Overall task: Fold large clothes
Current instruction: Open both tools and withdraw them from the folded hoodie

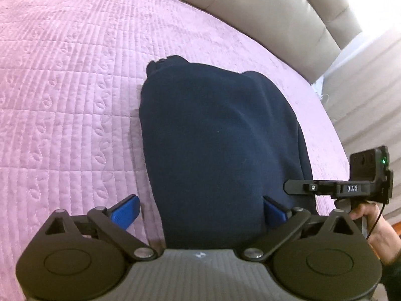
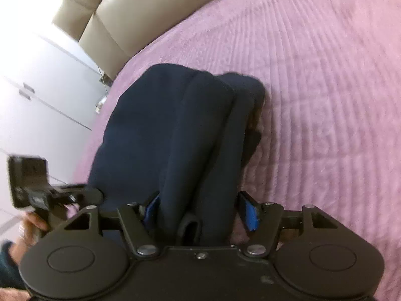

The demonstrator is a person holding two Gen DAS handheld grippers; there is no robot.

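A dark navy garment (image 1: 220, 138) lies folded into a long thick bundle on the pink quilted bedspread (image 1: 62, 87). My left gripper (image 1: 200, 213) stands wide open at the bundle's near end; its left blue pad (image 1: 125, 212) rests over bare quilt, and its right pad (image 1: 274, 213) sits at the cloth's edge. In the right wrist view the same garment (image 2: 175, 130) shows several lengthwise folds. My right gripper (image 2: 200, 210) is open around the near end of those folds, with a strip of quilt showing beside its right pad (image 2: 250, 213).
A beige padded headboard (image 1: 263, 7) runs along the far side of the bed. White cupboard doors (image 2: 37, 87) stand past the bed's edge. A person's hand (image 1: 366, 213) grips the other tool's handle at the right. Bare quilt stretches to the left of the garment.
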